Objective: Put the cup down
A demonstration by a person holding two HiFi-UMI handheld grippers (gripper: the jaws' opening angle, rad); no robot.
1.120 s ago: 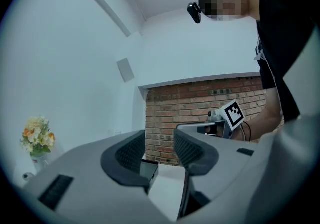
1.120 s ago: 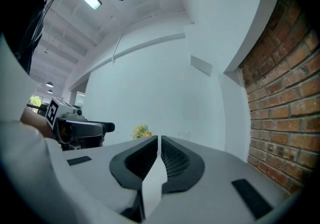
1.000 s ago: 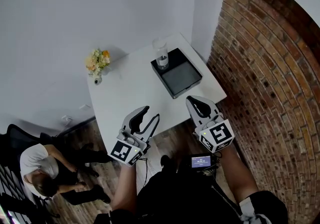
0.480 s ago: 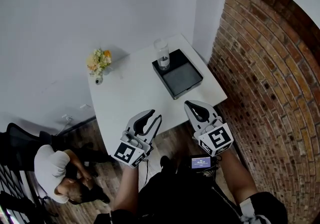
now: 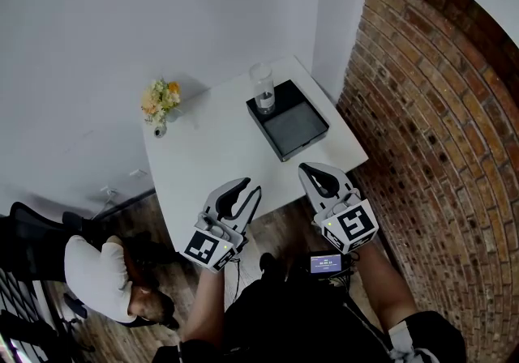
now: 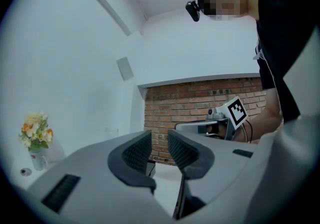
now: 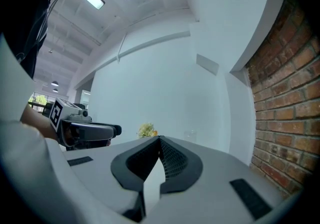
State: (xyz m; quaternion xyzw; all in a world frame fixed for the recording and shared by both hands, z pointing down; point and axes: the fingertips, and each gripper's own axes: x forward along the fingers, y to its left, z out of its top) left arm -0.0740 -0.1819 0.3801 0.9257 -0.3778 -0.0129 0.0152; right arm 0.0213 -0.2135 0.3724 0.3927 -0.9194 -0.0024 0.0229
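A clear glass cup (image 5: 262, 87) stands upright on the white table (image 5: 212, 151), at its far side, touching the near corner of a black tray (image 5: 295, 128). Both grippers hover at the table's near edge, far from the cup. My left gripper (image 5: 246, 189) has just been closing and is shut, with only a thin gap and nothing between the pads (image 6: 159, 140). My right gripper (image 5: 312, 168) is shut and empty, its pads meeting (image 7: 159, 144). The cup shows faintly in the right gripper view (image 7: 190, 134).
A small vase of flowers (image 5: 159, 102) stands at the table's far left corner. A brick wall (image 5: 438, 134) runs along the right, a white wall behind. A person (image 5: 101, 276) crouches on the floor at lower left.
The left gripper's jaws have closed from wide apart to nearly together. The person on the floor has bent lower. The cup has not moved.
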